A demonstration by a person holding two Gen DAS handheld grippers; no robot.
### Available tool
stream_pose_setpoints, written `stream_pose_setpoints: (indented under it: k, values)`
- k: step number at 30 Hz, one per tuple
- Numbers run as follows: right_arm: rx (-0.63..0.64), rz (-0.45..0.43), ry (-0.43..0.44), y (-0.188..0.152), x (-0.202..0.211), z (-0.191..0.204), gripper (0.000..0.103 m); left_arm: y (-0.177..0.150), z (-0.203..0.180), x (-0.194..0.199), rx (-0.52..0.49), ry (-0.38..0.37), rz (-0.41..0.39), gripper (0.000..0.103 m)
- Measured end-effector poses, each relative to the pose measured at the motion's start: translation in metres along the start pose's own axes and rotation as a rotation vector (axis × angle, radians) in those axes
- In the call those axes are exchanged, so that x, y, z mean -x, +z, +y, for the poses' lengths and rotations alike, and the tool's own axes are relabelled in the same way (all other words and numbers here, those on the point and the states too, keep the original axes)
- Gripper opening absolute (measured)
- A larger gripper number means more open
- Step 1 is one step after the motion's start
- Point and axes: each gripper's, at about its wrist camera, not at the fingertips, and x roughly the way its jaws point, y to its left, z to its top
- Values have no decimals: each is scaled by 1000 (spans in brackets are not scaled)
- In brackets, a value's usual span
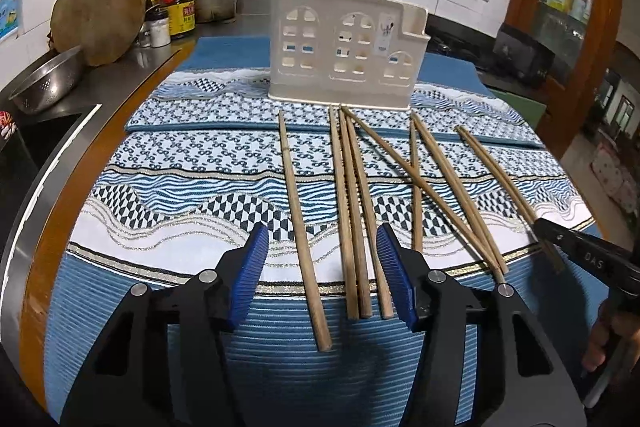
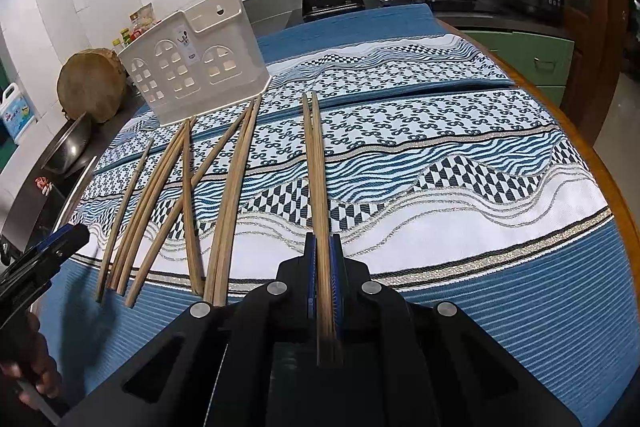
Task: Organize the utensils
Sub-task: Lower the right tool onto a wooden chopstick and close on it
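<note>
The left gripper (image 1: 323, 267) tilts down toward the blue patterned woven table mat (image 1: 200, 163), its black arms spread and its blue ribbed pads (image 1: 256, 259) standing apart. Between those pads, not touched by either, lie four pale wooden chopsticks: one single stick (image 1: 298, 223) nearer the left pad and a tight group of three sticks (image 1: 352, 211) nearer the right pad. Beyond the right pad further wooden chopsticks (image 1: 444, 195) lie crossed over one another on the mat. Straight ahead of the claw, at the far tips of the sticks, stands the cream plastic utensil holder with arched cut-outs (image 1: 344, 55), upright on the mat.

The right gripper (image 2: 325, 255) also points downward at a slant, its pads brought together and clamped on a pair of wooden chopsticks (image 2: 316, 163) that run forward from between the pads, butt ends sticking back toward the camera. To its left the loose sticks fan out on the mat, and the holder sits ahead and to the left. Part of a person's hand (image 2: 36, 367) grips the left tool's handle at the lower left edge.
</note>
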Motion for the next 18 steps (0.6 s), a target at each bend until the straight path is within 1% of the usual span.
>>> stream_pose_setpoints:
  k: [3, 6, 8, 11, 12, 15, 18]
  values:
    - [-11, 2, 9, 0, -1, -4, 7, -1, 2, -6, 9, 10, 24, 47]
    - [-15, 3, 18, 0, -1, -6, 7, -3, 2, -12, 21, 14, 41, 44]
    - [-13, 2, 21, 0, -1, -5, 7, -2, -2, -12, 15, 4, 39, 44]
    - [-10, 2, 24, 0, -2, -4, 7, 2, -13, -9, 10, -46, 31, 42]
    - [-12, 2, 26, 0, -2, -4, 7, 2, -16, -9, 3, -50, 26, 42]
    - [-12, 1, 28, 0, -1, -4, 7, 4, -22, -6, -18, -39, 10, 42]
    - [-12, 0, 29, 0, -1, -5, 7, 3, -12, -5, 3, -16, 12, 42]
